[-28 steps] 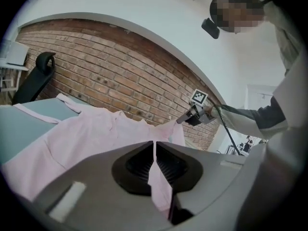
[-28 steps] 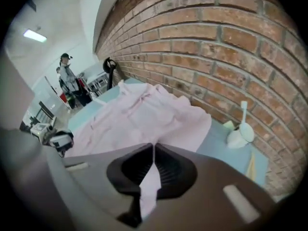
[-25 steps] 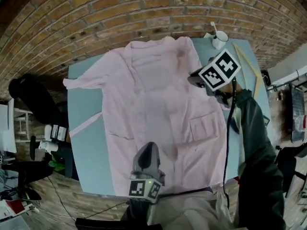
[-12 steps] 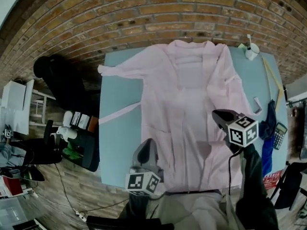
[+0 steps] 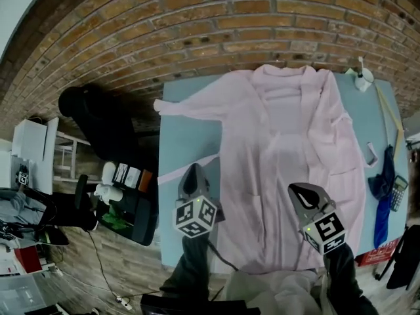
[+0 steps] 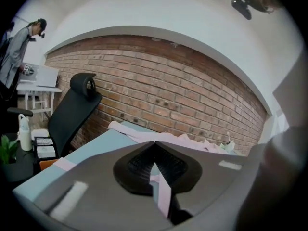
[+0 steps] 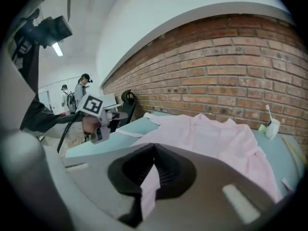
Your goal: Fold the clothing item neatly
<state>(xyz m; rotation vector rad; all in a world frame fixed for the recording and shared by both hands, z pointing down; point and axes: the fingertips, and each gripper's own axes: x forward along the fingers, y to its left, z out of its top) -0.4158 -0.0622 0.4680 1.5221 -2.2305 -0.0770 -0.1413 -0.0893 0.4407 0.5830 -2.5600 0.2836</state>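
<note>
A pale pink shirt (image 5: 289,149) lies spread open on the blue table (image 5: 187,133), collar toward the brick wall. One sleeve (image 5: 184,105) reaches left. My left gripper (image 5: 192,174) is shut and has just closed a little further. It hovers off the shirt's left edge, by a narrow pink strip (image 5: 174,171). My right gripper (image 5: 296,190) has just closed and is shut over the lower right front. Pink cloth shows through the slit behind each pair of tips (image 6: 154,143) (image 7: 154,146). No fold rises off the table with either.
A black office chair (image 5: 98,120) and a low cart with bottles (image 5: 125,176) stand left of the table. A white cup (image 5: 362,79), a wooden stick (image 5: 392,113), a blue cloth (image 5: 384,189) and a calculator (image 5: 398,192) sit along the table's right side. People stand far off (image 7: 82,93).
The head view has swung left. My left gripper went from the shirt's lower hem out past its left edge. My right gripper came from the shirt's upper right edge to the lower front.
</note>
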